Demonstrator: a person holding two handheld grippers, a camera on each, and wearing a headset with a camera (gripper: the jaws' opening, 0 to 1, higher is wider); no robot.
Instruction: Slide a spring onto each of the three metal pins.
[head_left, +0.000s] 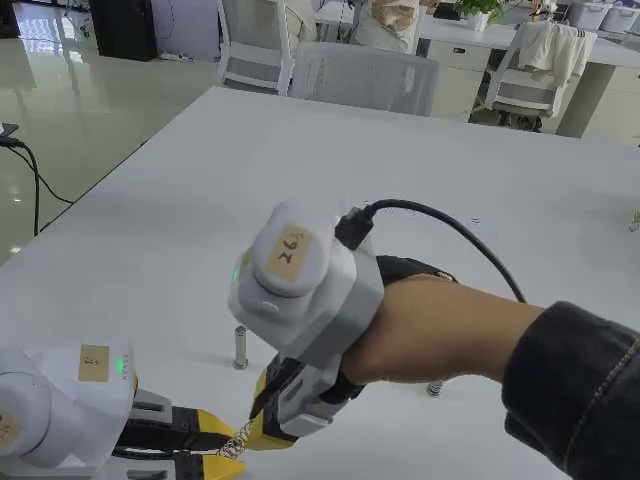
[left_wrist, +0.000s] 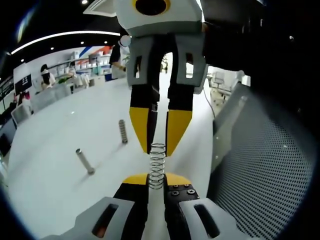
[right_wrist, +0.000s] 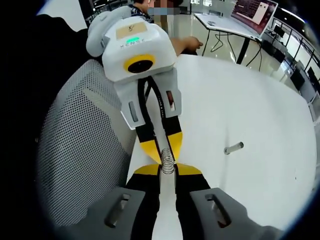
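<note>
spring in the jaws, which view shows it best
Left gripper view: the spring shows coil by coil, end to end. The right gripper view shows the spring foreshortened; the head view, tiny near the bottom edge.

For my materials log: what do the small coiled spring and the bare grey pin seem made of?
The small coiled spring: probably steel wire, thin silvery coils glinting. The bare grey pin: likely metal, a smooth cylinder with dull satin sheen.
</note>
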